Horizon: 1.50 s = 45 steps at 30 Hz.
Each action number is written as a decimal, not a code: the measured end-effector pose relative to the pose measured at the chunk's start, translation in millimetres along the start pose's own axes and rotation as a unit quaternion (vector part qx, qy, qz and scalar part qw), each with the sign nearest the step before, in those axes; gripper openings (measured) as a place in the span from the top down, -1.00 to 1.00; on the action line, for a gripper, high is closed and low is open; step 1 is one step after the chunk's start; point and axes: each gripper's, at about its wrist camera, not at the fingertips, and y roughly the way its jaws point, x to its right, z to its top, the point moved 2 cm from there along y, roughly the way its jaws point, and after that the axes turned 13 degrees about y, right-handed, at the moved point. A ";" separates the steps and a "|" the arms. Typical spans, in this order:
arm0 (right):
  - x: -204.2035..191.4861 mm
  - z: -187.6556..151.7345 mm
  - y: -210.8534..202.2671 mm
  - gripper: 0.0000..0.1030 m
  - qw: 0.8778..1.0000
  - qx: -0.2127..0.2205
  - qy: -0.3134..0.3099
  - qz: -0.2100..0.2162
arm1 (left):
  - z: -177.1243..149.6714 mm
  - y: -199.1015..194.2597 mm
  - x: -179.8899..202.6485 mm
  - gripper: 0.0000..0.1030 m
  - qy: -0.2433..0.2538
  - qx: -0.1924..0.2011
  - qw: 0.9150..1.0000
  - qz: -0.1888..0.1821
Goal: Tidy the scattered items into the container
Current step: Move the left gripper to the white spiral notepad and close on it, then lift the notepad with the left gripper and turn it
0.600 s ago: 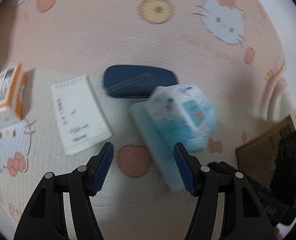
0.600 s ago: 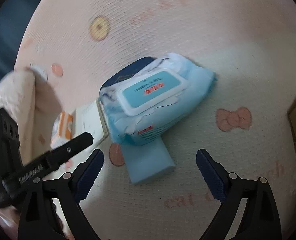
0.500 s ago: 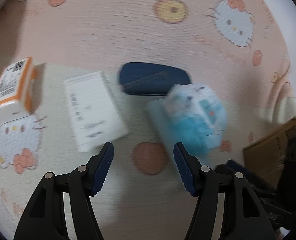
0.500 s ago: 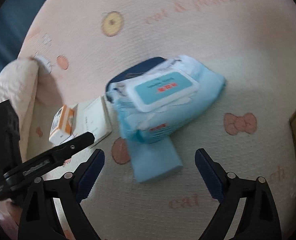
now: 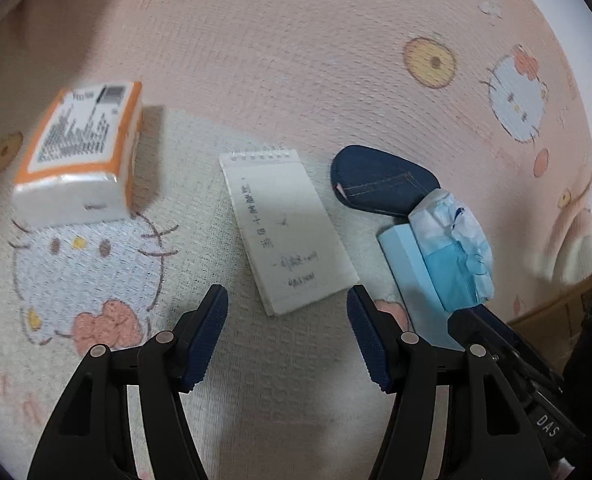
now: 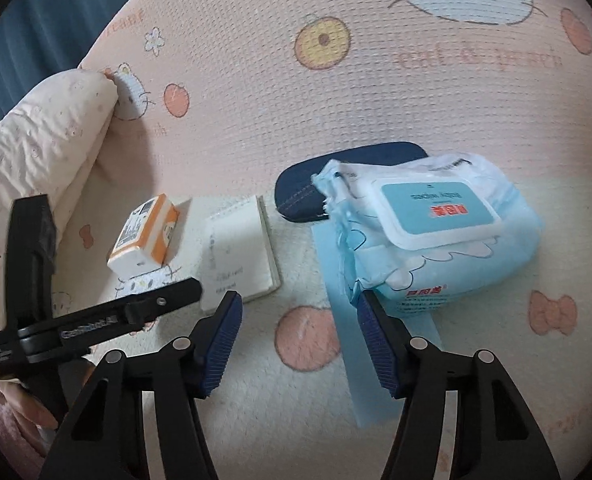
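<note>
Hovering over the patterned bedspread (image 5: pixel 296 60), the left gripper (image 5: pixel 287 334) has its fingers spread wide and empty, the spiral notepad (image 5: pixel 288 228) lying flat just beyond them at 12 o'clock. The right gripper (image 6: pixel 299 342) also stands apart and holds nothing; the wet-wipes pack (image 6: pixel 428 236) sits at its 1 o'clock, atop a pale blue box (image 6: pixel 376 352) and partly over a denim case (image 6: pixel 308 196). An orange tissue pack (image 5: pixel 80 152) rests at 10 o'clock from the left gripper. A cardboard edge (image 5: pixel 552 312), probably the container, shows at 3 o'clock. Picking the thin notepad likely needs one finger slid under an edge, with a low, angled approach.
</note>
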 end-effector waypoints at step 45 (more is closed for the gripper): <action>-36.5 -2.8 84.3 0.56 0.999 -0.013 -0.041 -0.006 | 4.4 33.4 -28.3 0.55 -0.082 -0.028 0.995 -0.046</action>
